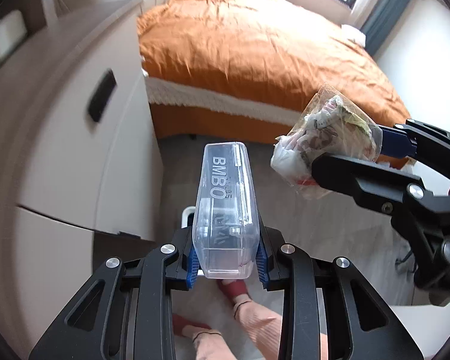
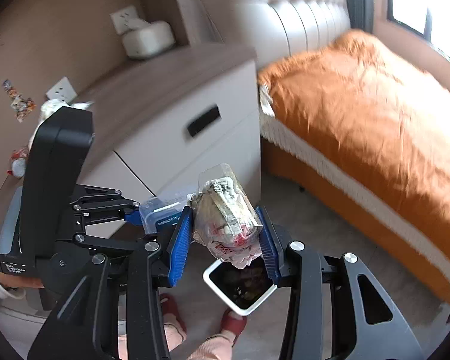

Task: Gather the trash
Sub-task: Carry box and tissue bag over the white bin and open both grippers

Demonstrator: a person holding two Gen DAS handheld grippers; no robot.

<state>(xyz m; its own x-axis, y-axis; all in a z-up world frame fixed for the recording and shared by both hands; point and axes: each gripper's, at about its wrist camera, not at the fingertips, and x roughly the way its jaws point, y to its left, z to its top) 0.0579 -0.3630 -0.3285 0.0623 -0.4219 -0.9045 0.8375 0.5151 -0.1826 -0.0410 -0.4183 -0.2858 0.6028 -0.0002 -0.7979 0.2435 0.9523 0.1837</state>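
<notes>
My left gripper (image 1: 226,262) is shut on a clear plastic box (image 1: 225,207) marked BMBO, held upright above the floor. My right gripper (image 2: 226,240) is shut on a crumpled clear wrapper bundle (image 2: 228,219) with paper scraps inside. In the left wrist view that bundle (image 1: 324,144) hangs to the right of the box, with the right gripper (image 1: 348,150) behind it. A white-rimmed trash bin (image 2: 240,285) with a dark inside stands on the floor directly under the bundle. In the right wrist view the left gripper (image 2: 141,219) and the clear box (image 2: 162,213) show at left.
A white nightstand (image 2: 177,120) with a brown top stands left of the orange bed (image 2: 375,114). More wrappers (image 2: 18,162) lie on the nightstand top at far left. A white device (image 2: 148,40) sits at its back. The person's red slippers (image 2: 234,321) are beside the bin.
</notes>
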